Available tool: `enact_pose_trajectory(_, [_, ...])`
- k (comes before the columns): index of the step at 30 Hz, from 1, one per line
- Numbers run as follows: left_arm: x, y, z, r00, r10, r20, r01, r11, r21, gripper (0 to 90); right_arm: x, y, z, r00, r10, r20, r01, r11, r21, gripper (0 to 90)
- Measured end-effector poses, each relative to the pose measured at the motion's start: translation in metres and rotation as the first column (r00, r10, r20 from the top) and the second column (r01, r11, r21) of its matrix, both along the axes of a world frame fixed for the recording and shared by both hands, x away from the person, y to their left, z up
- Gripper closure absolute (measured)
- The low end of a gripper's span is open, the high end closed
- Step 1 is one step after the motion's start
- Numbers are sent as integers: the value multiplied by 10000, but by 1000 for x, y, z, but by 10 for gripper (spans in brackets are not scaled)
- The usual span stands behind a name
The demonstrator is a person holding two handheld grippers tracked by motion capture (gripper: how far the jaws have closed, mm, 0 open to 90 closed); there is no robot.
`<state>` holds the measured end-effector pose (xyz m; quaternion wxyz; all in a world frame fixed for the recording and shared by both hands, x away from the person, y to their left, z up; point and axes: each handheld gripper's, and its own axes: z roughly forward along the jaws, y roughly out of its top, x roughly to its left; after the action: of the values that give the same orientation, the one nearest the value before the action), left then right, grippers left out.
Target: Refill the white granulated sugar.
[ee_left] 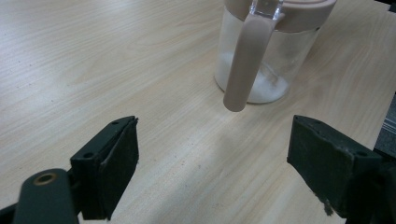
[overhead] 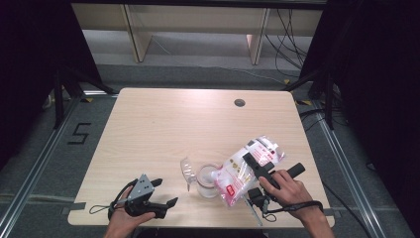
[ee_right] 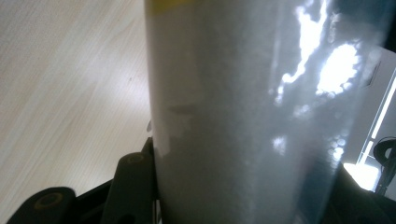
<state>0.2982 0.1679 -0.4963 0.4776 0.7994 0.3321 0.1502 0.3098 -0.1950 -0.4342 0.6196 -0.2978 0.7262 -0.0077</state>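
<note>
A clear plastic bag of white powder (overhead: 233,181) with red and white labels lies tilted over the table, its lower end at the mouth of a clear jar (overhead: 208,184). My right gripper (overhead: 251,166) is shut on the bag, which in the right gripper view sits as a pale wall (ee_right: 243,93) between the black jaws. The jar (ee_left: 266,60) has a beige lid rim, a hanging beige strap (ee_left: 245,65) and some white powder at its bottom. My left gripper (overhead: 166,192) rests open near the front edge, left of the jar, with nothing between its jaws (ee_left: 215,158).
The jar's clear flip lid (overhead: 187,171) stands open to its left. The wooden table (overhead: 173,124) has a round cable hole (overhead: 239,102) at the back right. Dark curtains, stands and cables flank the table; shelving stands behind.
</note>
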Motion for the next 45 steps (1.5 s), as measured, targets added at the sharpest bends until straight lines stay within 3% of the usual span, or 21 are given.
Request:
enact_pose_trajectory(2, [0, 0, 0, 10000, -12, -14, 12, 10000, -74, 161, -1, -1, -2, 10000, -82, -44, 83, 9996, 265, 556])
enact_pose_trajectory(21, [-1, -1, 0, 9999, 56, -133, -59, 9997, -224, 161, -1, 2, 1, 10000, 61, 15, -61, 10000, 26, 559])
enact_pose_trajectory(22, [-1, -1, 0, 9999, 60, -128, -63, 9997, -219, 160, -2, 1, 0, 10000, -80, -7, 80, 9998, 200, 560])
enact_pose_trajectory(26, [0, 1, 0, 9999, -108, 13, 108, 9999, -40, 161, -1, 1, -1, 10000, 24, 6, -24, 9999, 115, 562])
enact_pose_trajectory(28, [-2, -1, 0, 9998, 95, -155, -99, 9997, -212, 161, -1, 2, -1, 10000, 24, 36, -25, 10000, 96, 564])
enact_pose_trajectory(30, [-1, -1, 0, 10000, -39, -22, 39, 10000, -89, 160, -1, 2, -1, 10000, 9, 0, -9, 10000, 81, 565])
enact_pose_trajectory(37, [-1, -1, 0, 9999, 55, -150, -59, 9997, -254, 161, -2, 2, -3, 10000, -35, 5, 35, 9998, 184, 574])
enact_pose_trajectory(40, [0, -1, 0, 9999, -127, 56, 127, 9999, -113, 161, -1, 2, -2, 10000, 74, -1, -74, 10000, 5, 584])
enact_pose_trajectory(45, [-1, -1, 0, 10000, -25, -23, 25, 9999, -168, 161, -2, 3, -2, 9999, 104, -24, -104, 9999, -105, 592])
